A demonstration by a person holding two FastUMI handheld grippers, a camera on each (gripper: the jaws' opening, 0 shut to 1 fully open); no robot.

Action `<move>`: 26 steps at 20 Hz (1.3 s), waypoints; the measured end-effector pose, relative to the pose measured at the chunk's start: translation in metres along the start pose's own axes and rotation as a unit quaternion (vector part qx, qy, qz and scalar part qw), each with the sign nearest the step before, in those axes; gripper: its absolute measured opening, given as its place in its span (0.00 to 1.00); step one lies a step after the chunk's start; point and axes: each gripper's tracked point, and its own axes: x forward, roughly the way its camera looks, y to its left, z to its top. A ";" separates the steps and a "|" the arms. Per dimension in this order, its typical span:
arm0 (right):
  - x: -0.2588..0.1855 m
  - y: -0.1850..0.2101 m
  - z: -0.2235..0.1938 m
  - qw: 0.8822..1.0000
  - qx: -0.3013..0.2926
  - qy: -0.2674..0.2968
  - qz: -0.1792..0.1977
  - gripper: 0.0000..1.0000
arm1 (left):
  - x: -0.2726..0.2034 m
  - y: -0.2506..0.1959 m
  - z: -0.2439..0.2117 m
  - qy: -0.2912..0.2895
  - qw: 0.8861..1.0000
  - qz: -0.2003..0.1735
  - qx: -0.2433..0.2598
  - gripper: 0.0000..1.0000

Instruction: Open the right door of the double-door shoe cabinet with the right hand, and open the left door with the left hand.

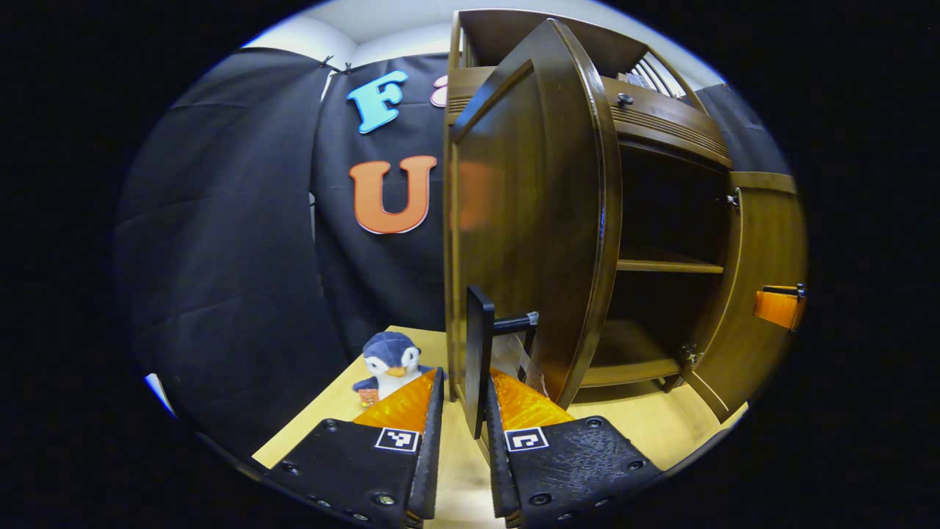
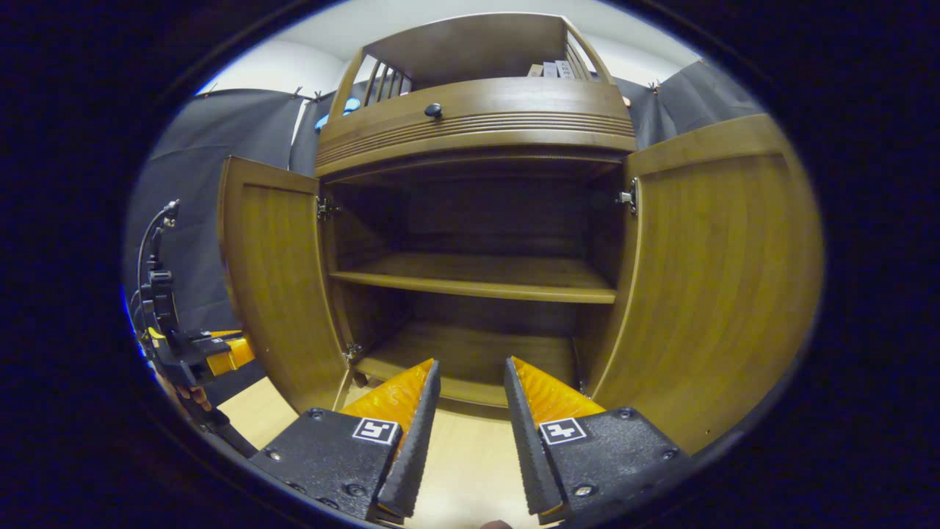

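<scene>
Both cabinet doors (image 2: 279, 279) wide open, left tool (image 1: 463, 411) astride black handle (image 1: 479, 353).

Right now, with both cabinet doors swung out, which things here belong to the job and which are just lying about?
Job:
- brown wooden shoe cabinet
- its left door, open
- its right door, open
- black bar handle on the left door
- left gripper, open around that handle
- right gripper, open

Lying about:
- blue plush penguin
- light wooden floor
</scene>
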 end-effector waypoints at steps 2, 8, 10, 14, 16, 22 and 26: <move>0.002 0.004 0.001 1.000 -0.002 -0.002 0.000 0.57 | -0.002 0.012 0.003 -0.005 1.000 0.011 0.001 0.28; 0.010 0.010 0.002 1.000 -0.008 0.001 -0.005 0.57 | -0.004 0.033 0.002 -0.001 1.000 0.005 -0.013 0.36; 0.013 0.011 0.002 1.000 -0.008 0.001 -0.009 0.57 | -0.008 0.037 0.002 0.002 1.000 -0.001 -0.015 0.28; 0.018 0.013 0.007 1.000 -0.008 -0.006 -0.018 0.57 | -0.015 0.058 0.001 0.002 1.000 0.012 -0.011 0.24; 0.021 0.014 0.009 1.000 -0.008 -0.009 -0.021 0.57 | -0.013 0.065 -0.001 0.004 1.000 0.013 -0.020 0.22; 0.025 0.014 0.032 0.997 -0.016 -0.061 -0.036 0.57 | -0.021 0.093 0.003 -0.003 0.999 0.050 0.004 0.22; 0.028 0.015 0.042 0.996 -0.016 -0.086 -0.033 0.57 | -0.027 0.119 0.012 -0.013 0.996 0.084 -0.005 0.22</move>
